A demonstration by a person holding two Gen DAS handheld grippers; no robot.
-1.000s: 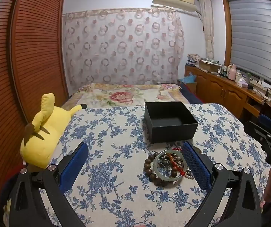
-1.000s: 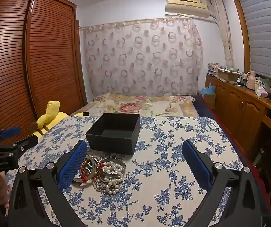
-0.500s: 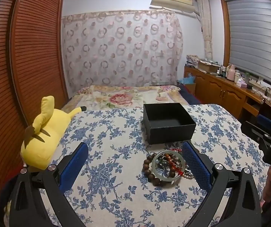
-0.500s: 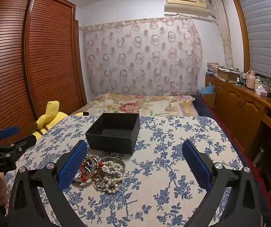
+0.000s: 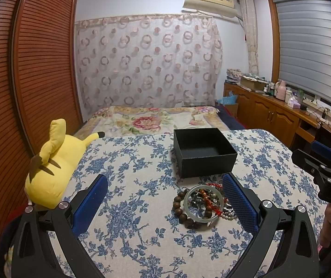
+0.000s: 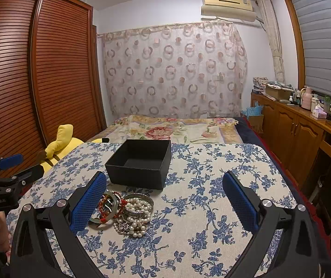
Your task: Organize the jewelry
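Jaws of both the left gripper (image 5: 165,205) and right gripper (image 6: 164,200) stand wide apart, holding nothing; a tangled heap of bead, pearl and bangle jewelry (image 5: 202,202) lies on the blue-flowered bench (image 6: 211,231) just before the empty black square box (image 5: 203,150); picking has apparently not begun; next, close on one piece.
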